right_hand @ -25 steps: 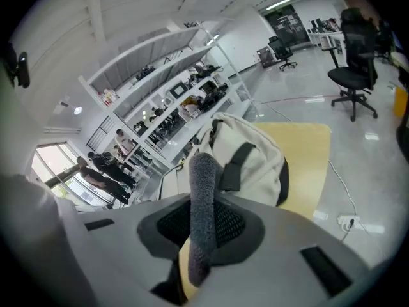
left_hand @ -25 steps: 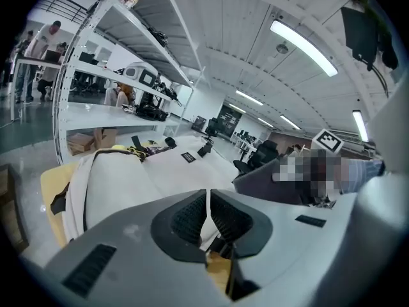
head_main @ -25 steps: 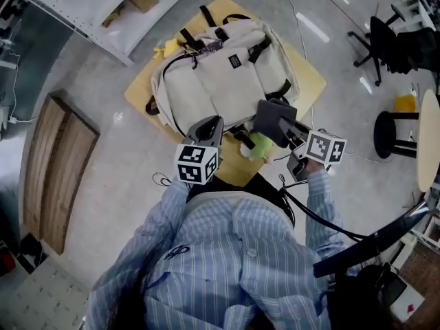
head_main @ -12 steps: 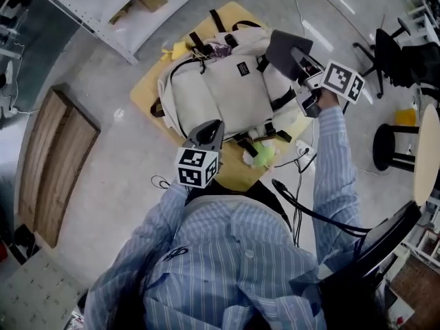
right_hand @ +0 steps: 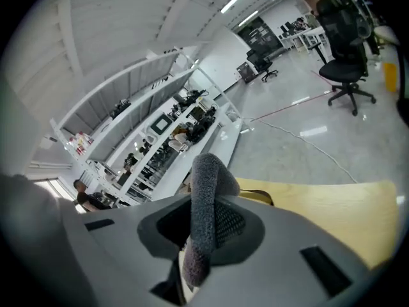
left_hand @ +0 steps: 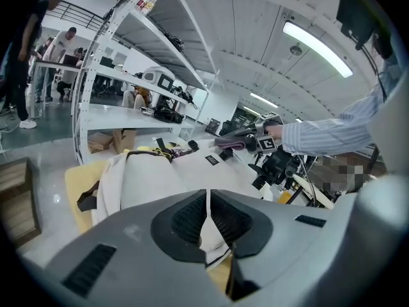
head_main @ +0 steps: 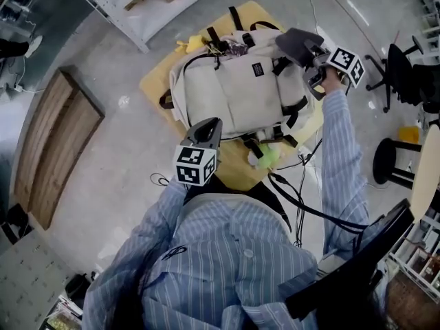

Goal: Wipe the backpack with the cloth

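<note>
1. Nearest, at the near edge of the backpack [head_main: 240,91]: left gripper [left_hand: 206,200], ribbed pads pressed together, empty.
2. Cream fabric, black straps, soft rounded bulk; narrow bare margin of yellow tabletop [head_main: 155,81] around it.
3. At the backpack's far right corner: right gripper [right_hand: 203,226] clamped on a fuzzy grey cloth [right_hand: 206,178].
4. Beyond the backpack: glossy grey floor [head_main: 103,136], white shelving [left_hand: 121,117].

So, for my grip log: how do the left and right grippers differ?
The left gripper is shut on nothing; the right gripper clamps the grey cloth. The left gripper is over the near edge of the backpack; the right gripper is out at its far corner. Both are shut.
</note>
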The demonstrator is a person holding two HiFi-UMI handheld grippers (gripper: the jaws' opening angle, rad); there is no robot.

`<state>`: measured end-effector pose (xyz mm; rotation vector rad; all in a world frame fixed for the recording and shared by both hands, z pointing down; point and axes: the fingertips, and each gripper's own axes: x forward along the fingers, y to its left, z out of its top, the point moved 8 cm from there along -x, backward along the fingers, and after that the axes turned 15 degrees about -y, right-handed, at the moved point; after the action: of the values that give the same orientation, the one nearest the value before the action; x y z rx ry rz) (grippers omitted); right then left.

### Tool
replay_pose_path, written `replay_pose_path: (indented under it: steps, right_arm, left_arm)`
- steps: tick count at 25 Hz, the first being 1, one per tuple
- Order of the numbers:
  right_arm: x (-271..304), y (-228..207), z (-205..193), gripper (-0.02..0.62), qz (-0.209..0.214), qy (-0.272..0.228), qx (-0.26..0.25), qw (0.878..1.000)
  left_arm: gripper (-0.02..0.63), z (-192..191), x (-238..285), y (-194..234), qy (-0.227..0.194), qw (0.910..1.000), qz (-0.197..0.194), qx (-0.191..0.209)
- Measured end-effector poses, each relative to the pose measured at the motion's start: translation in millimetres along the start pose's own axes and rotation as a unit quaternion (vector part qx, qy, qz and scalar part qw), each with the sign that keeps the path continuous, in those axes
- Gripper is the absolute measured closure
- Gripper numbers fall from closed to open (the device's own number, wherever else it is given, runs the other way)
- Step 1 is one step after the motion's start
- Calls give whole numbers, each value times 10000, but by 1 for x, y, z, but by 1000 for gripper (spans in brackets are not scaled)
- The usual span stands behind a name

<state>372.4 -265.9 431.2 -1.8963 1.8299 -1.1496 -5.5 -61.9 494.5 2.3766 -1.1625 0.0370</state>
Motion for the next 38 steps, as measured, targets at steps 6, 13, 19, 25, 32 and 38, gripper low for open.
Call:
replay_pose_path:
  steps: [6,13,19,25,32,38]
  right_arm:
    - [-48,-34,-16,541,-160,147,-78,9997]
    - [-123,-66,-44,541,-521,417,-810,9945]
    - [-182,-75,-74,541,-637,294,-663,9953]
    - [-236,-79,-116,541,-906,75,-229,9956]
    - [-271,-70,-159,541,-1120,82,-92,9936]
    - [-279,-46,-180,541,-1080,-304,123,9936]
  left_arm:
    - [584,0,4,-5,16,10000,-45,-18]
    - [584,-3,14,-26,110,9990,-423,120]
    - [584,-5,12,-36,213,9977,-607,208]
    - [584,-8,6,-44,312,9958,-816,286]
    - [584,-13,-3,-41,469,9930,-1039,314]
    - [584,-23,-6,-23,702,9893,-1228,347]
